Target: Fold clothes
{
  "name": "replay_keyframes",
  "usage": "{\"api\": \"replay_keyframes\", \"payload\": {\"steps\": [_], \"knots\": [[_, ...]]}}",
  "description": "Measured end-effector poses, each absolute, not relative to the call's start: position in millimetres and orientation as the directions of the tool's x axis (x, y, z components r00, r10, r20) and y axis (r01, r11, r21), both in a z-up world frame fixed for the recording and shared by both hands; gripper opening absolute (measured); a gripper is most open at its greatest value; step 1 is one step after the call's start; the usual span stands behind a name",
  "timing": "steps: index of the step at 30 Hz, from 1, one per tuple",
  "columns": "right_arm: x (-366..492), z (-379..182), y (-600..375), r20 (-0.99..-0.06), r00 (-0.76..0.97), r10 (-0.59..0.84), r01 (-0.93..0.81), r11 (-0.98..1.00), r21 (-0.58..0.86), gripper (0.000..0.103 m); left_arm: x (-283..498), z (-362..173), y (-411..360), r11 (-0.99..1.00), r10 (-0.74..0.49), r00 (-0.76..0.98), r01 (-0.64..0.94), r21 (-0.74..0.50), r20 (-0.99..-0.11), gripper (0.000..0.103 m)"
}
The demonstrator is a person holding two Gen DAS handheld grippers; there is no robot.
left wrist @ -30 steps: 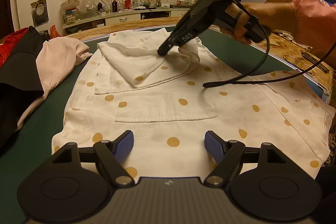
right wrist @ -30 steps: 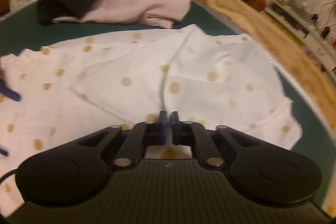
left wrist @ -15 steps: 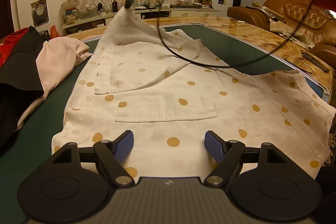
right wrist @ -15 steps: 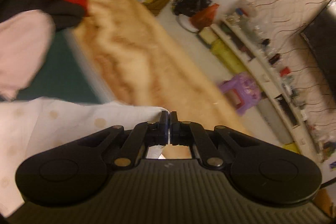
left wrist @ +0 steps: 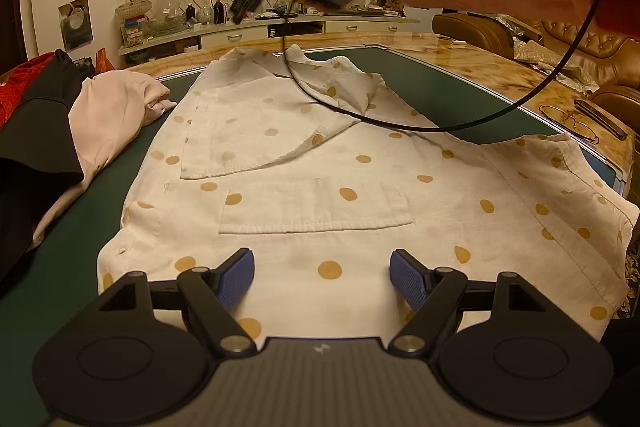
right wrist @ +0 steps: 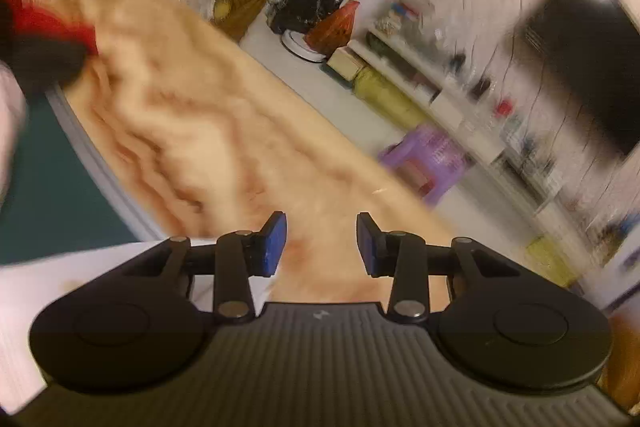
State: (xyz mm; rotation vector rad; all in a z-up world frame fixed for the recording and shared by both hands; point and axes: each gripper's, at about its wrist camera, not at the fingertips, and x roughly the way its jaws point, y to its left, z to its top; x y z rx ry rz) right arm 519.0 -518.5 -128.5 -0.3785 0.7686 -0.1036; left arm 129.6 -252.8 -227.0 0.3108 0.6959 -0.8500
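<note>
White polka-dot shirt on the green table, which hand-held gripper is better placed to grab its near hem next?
Left hand-held gripper: open, right over the white polka-dot shirt hem. Right hand-held gripper is opening, empty, over the far edge.

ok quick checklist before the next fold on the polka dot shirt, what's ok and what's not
1. Right gripper clear of cloth: ok, jaws opening, nothing between them.
2. Left gripper ready: ok, open over the hem, gripping nothing.
3. Polka dot shirt flat: not ok, the collar end is rumpled.
4. Black cable off the shirt: not ok, it crosses it.
5. Pink garment clear of the shirt: ok.
</note>
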Motion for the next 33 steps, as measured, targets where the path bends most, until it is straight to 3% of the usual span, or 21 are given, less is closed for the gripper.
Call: {"api": "replay_keyframes", "payload": {"steps": [5, 11, 17, 20, 28, 30, 31, 33], "knots": [[436, -109, -570, -0.714, 0.700, -0.015, -0.039, 0.997, -0.059, 0.045, 130, -227, -253, 0.633, -0.581, 0.459, 0.774, -0.019, -0.672, 0.080], [321, -120, -597, -0.716, 0.685, 0.132, -0.064, 0.991, 0.121, 0.045, 130, -227, -253, 0.633, -0.580, 0.459, 0.774, -0.018, -0.673, 0.080], [258, -139, -545, -0.722, 0.669, 0.180, -0.289, 0.957, -0.029, 0.045, 130, -227, -253, 0.633, -0.578, 0.460, 0.774, -0.014, -0.674, 0.080], [258, -141, -516, -0.709, 0.683, 0.175, -0.347, 0.932, -0.104, 0.045, 129, -227, -254, 0.633, -0.576, 0.461, 0.774, -0.011, -0.675, 0.080], [281, -154, -477, -0.793, 0.583, 0.176, -0.480, 0.863, -0.160, 0.044, 128, -227, -254, 0.631, -0.574, 0.460, 0.775, -0.009, -0.677, 0.081], [286, -158, -473, -0.813, 0.558, 0.166, -0.504, 0.846, -0.174, 0.030, 128, -227, -255, 0.630, -0.575, 0.459, 0.777, -0.008, -0.678, 0.082], [286, -160, -473, -0.819, 0.551, 0.159, -0.513, 0.839, -0.182, 0.012, 128, -227, -254, 0.630, -0.575, 0.459, 0.777, -0.009, -0.678, 0.082], [285, -163, -473, -0.821, 0.552, 0.146, -0.518, 0.832, -0.200, 0.007, 128, -227, -254, 0.630, -0.575, 0.458, 0.777, -0.009, -0.678, 0.082]]}}
